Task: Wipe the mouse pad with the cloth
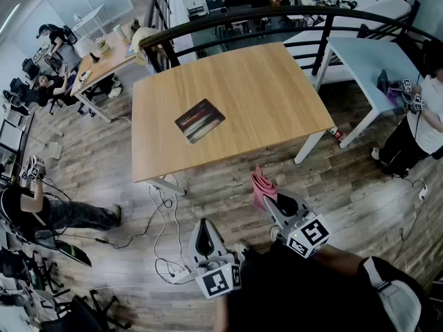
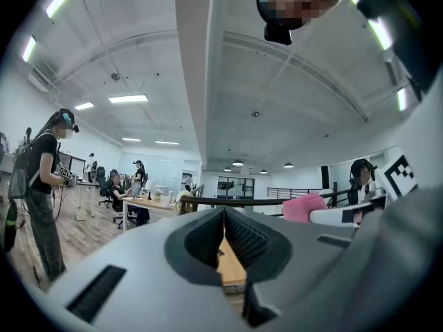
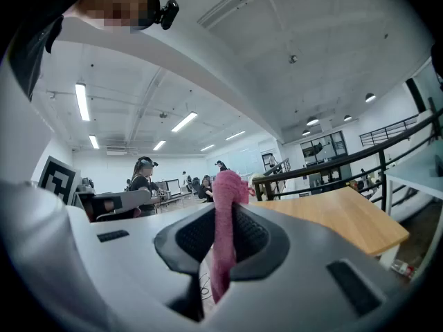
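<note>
A dark mouse pad (image 1: 200,120) lies flat near the middle of the wooden table (image 1: 277,95), well ahead of both grippers. My right gripper (image 1: 271,198) is held low in front of the table's near edge, shut on a folded pink cloth (image 1: 262,187) that sticks up between its jaws (image 3: 223,213). My left gripper (image 1: 203,239) hangs lower left over the floor; its jaws are shut with nothing between them (image 2: 223,235). The cloth (image 2: 303,206) also shows at the right of the left gripper view.
White table legs (image 1: 308,146) stand under the near edge. Cables and a power strip (image 1: 176,272) lie on the floor. A black railing (image 1: 291,16) runs behind the table, a pale blue table (image 1: 374,68) stands right. Several people work around the room.
</note>
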Available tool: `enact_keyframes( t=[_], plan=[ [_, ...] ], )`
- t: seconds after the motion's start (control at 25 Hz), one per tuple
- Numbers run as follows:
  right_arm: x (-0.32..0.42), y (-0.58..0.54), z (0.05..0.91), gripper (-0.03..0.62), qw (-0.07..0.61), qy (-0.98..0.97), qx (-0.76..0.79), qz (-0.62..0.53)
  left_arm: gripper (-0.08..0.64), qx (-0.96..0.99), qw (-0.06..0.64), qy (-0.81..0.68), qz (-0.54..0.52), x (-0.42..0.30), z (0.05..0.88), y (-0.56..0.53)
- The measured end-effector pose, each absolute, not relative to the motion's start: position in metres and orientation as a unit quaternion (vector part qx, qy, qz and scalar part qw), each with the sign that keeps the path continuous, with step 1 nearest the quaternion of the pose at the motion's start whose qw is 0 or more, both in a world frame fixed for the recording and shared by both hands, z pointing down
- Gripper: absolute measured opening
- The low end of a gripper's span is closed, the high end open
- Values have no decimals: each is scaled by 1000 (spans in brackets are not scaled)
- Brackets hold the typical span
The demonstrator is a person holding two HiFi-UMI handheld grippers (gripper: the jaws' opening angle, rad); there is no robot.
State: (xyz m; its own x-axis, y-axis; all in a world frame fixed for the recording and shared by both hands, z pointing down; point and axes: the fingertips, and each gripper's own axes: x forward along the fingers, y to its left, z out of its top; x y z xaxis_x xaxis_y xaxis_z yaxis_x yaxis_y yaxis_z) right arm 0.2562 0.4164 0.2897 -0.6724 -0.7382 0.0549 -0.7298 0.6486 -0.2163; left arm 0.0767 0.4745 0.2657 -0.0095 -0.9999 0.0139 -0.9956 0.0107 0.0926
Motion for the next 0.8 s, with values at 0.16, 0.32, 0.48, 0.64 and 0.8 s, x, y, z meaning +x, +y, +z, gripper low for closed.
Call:
enact_keyframes(
  t=[0.16,0.32,0.48,0.64,0.8],
  plan=[
    [257,414,292,57,18,908,-404,-111,24,703,40,-710,-26,77,269,472],
    [254,414,292,57,18,909,-401,-110,23,703,42,-709,-28,75,269,472],
    [249,415,290,57,24,907,-406,-112,24,705,47,-707,-31,70,272,472],
    [241,413,291,57,27,904,-411,-117,23,707,48,-705,-35,60,273,471],
    [232,413,290,57,26,900,-419,-119,24,711,53,-701,-36,47,275,471]
  ],
)
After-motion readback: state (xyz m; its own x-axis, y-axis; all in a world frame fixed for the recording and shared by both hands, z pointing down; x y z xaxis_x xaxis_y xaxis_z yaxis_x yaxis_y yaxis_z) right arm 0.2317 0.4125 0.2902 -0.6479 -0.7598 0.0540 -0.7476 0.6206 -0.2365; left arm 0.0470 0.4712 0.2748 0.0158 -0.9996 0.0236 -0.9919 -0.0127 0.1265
